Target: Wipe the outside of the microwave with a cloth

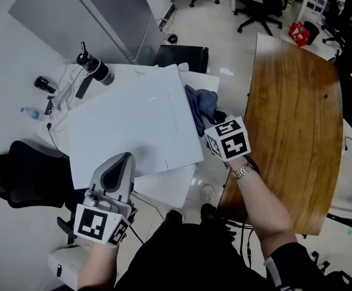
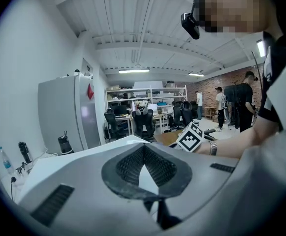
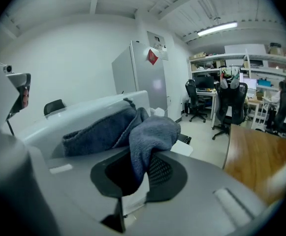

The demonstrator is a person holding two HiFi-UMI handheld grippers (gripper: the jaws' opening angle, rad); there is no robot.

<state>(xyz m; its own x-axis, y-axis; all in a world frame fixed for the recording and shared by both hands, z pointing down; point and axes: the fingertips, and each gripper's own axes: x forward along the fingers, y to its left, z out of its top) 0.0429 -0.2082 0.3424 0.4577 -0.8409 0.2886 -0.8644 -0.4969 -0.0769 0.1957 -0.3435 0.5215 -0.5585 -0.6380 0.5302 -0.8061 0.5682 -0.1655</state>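
The white microwave (image 1: 133, 123) fills the middle of the head view, seen from above. A blue-grey cloth (image 1: 201, 105) hangs against its right side. My right gripper (image 1: 212, 125) is shut on that cloth; in the right gripper view the cloth (image 3: 150, 132) bunches out of the closed jaws and lies on the microwave's (image 3: 83, 114) edge. My left gripper (image 1: 120, 161) is shut and empty, with its tip over the near left part of the microwave's top. The left gripper view shows its pads (image 2: 128, 163) closed together, with nothing between them.
A wooden table (image 1: 297, 114) stands close on the right. A black chair (image 1: 24, 174) is at the left. A dark flask (image 1: 94, 65) and a water bottle (image 1: 30, 112) stand beyond the microwave on the white desk (image 1: 163, 190). Office chairs and people are farther off.
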